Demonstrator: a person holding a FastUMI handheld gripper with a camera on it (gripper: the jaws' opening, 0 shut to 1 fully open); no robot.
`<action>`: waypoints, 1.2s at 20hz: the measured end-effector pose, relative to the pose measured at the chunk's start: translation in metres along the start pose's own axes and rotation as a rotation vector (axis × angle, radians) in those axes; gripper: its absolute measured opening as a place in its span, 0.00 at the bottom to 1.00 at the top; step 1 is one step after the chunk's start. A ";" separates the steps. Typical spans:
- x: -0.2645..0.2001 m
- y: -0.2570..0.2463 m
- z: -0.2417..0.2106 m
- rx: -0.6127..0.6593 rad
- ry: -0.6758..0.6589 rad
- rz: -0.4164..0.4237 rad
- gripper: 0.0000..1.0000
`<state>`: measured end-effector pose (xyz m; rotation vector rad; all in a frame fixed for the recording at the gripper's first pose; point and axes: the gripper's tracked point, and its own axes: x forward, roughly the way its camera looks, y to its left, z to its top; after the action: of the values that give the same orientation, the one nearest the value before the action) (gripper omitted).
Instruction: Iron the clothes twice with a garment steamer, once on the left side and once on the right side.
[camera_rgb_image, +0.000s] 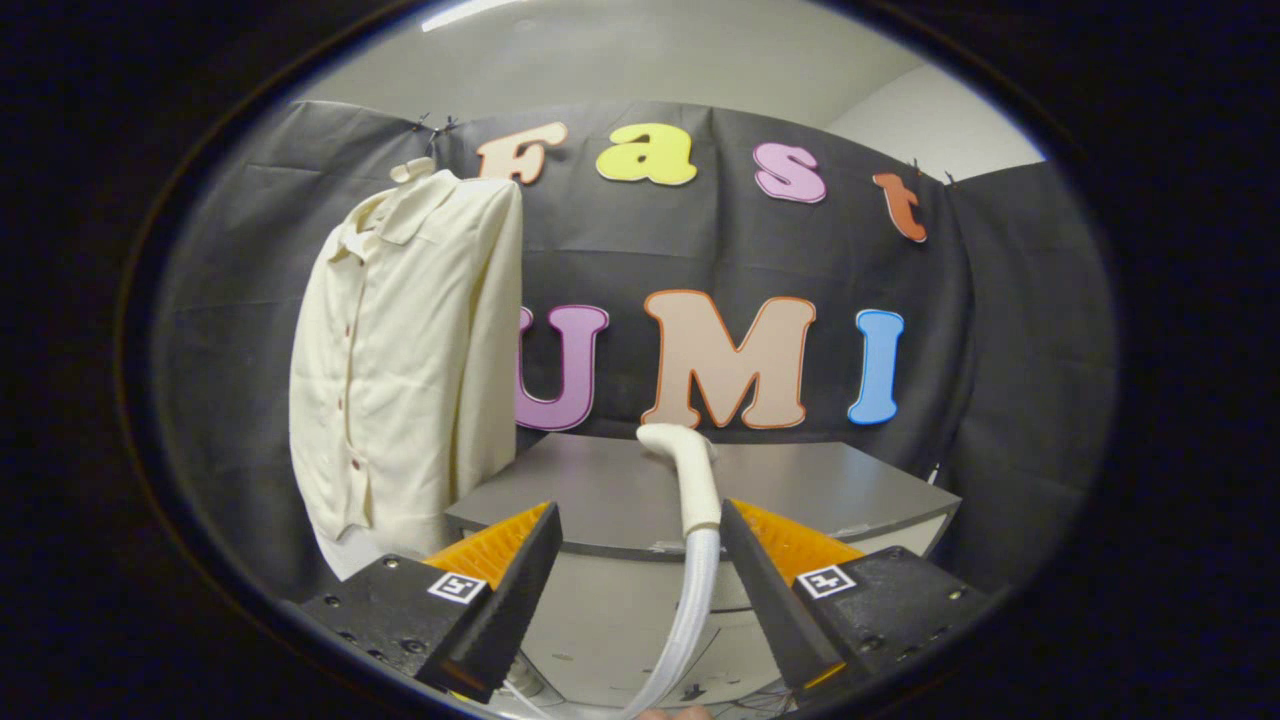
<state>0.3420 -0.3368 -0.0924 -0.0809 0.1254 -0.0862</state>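
A cream button-up shirt (400, 360) hangs on a hanger against the black cloth wall, beyond and to the left of my fingers. The white garment steamer head (690, 470) with its ribbed hose (690, 610) stands upright between my fingers, close against the right one and well apart from the left one. My gripper (637, 510) is open, with a wide gap on the left of the steamer. The hose runs down out of sight below the fingers.
A grey table (820, 490) stands just ahead of the fingers, in front of the wall. The shirt's hem hangs past the table's left corner. A pale floor or lower shelf (620, 640) shows beneath.
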 end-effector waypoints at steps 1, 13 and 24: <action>0.010 -0.005 -0.001 0.002 0.002 -0.005 0.97; 0.132 -0.036 -0.039 -0.020 0.131 -0.034 0.95; 0.160 -0.038 -0.060 0.101 0.340 0.037 0.53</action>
<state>0.4898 -0.3932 -0.1676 0.0376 0.4613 -0.0685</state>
